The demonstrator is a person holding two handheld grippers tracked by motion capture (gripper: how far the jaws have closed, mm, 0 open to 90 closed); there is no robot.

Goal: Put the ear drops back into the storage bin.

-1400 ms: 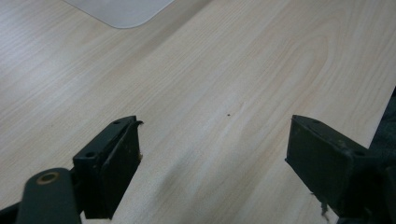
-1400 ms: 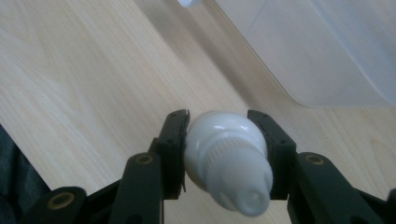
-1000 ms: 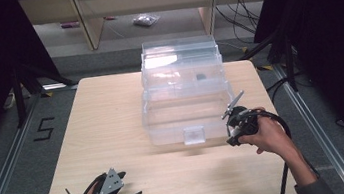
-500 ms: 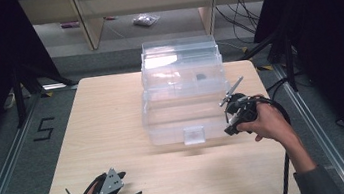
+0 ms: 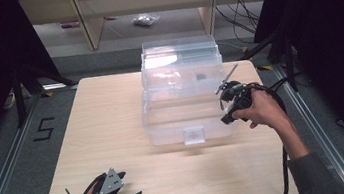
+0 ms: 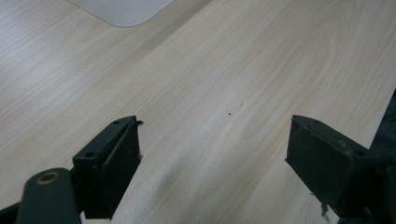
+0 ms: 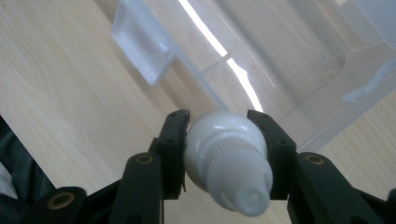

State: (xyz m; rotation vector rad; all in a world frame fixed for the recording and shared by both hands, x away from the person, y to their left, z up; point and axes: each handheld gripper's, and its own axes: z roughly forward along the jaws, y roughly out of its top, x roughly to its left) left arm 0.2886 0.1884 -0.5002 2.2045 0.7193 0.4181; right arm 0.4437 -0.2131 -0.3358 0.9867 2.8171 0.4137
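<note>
High view, two grippers, left gripper (image 6: 212, 154) gaping empty, right gripper (image 7: 219, 128) clamping one white bottle (image 7: 226, 158), one clear bin (image 5: 185, 95)

A light wooden table (image 5: 112, 120) with rounded corners stands on a grey floor (image 5: 5, 149). A clear plastic storage box (image 5: 185, 95) sits directly on the table, toward its far middle, with a small clear latch on the side facing the person. The near half of the tabletop is bare wood, and a number five is marked on the floor to the table's left.
</note>
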